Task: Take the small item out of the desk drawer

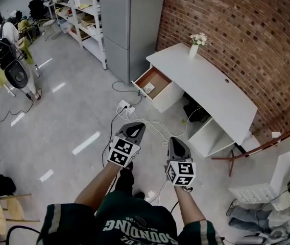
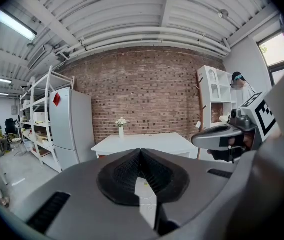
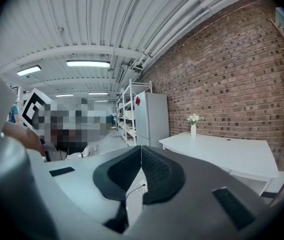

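A white desk (image 1: 206, 88) stands against the brick wall; its left drawer (image 1: 152, 83) is pulled open, brown inside. A small pale item (image 1: 148, 89) lies at the drawer's near end. My left gripper (image 1: 136, 128) and right gripper (image 1: 178, 143) hang side by side over the floor, well short of the desk, both shut and empty. In the left gripper view the desk (image 2: 142, 145) with its flower vase (image 2: 121, 130) lies straight ahead past the closed jaws (image 2: 141, 154). The right gripper view shows the desk (image 3: 227, 156) to the right of its closed jaws (image 3: 141, 151).
White cables and a power strip (image 1: 123, 106) trail across the floor between me and the drawer. A grey fridge (image 1: 129, 24) and shelving (image 1: 81, 14) stand left of the desk. A person (image 1: 7, 45) stands at the far left. A white chair (image 1: 267, 188) sits at right.
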The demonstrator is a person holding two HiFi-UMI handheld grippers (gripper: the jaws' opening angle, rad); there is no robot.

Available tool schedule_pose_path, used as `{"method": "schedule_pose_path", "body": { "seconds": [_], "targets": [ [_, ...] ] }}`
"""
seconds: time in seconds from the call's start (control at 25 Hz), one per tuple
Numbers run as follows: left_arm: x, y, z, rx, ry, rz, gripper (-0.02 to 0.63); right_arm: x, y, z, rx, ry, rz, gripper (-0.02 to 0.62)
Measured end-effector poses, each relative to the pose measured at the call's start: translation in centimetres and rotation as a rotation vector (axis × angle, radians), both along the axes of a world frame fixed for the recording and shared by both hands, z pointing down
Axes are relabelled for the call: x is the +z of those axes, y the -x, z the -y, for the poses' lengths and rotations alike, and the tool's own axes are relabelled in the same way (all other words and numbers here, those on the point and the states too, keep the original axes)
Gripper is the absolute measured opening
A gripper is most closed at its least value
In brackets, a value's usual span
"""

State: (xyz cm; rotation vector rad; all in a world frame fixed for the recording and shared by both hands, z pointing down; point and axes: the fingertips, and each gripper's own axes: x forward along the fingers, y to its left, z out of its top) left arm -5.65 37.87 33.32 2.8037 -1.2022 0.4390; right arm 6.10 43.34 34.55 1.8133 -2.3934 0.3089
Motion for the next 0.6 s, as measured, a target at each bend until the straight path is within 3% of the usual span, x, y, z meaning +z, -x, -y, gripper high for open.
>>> {"method": "schedule_pose_path", "body": {
  "seconds": [0.6],
  "targets": [
    [2.6,-0.3,10.1,0.016,0.029,0.0,0.015,2.6,-0.9,10.2,-0.006,0.035,-0.027,0.025]
  ]
}}
